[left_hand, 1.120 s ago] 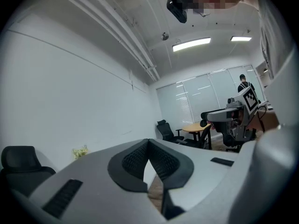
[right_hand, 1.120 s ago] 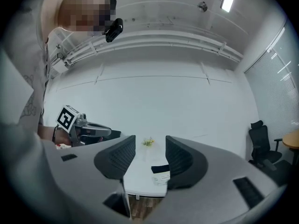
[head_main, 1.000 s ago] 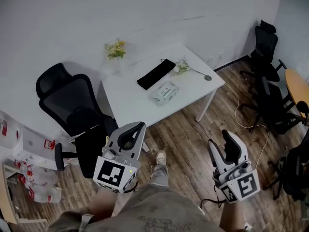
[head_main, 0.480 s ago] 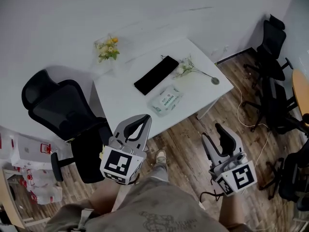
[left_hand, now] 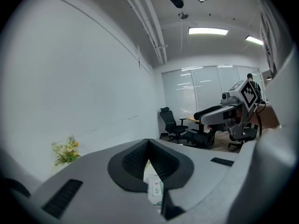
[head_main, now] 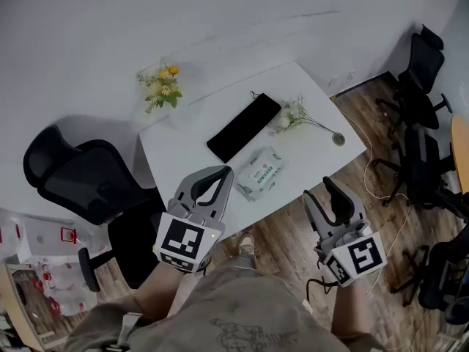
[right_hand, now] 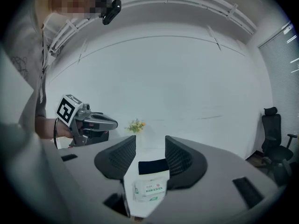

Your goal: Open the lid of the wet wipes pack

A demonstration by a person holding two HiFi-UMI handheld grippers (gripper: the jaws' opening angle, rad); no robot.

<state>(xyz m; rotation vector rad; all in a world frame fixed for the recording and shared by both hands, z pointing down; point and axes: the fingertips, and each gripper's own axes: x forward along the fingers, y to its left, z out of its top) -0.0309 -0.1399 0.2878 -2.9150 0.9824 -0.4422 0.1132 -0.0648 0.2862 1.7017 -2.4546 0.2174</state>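
The wet wipes pack (head_main: 260, 173) is laid flat near the front of the white counter (head_main: 179, 147), lid apparently unopened, well apart from both grippers. The left gripper (head_main: 222, 173) is held clenched on nothing. The right gripper (head_main: 321, 193) is held spread and aimed at the pack, judged ready for approach. Wooden floor (head_main: 289, 244) and office chairs (head_main: 73, 174) surround it.
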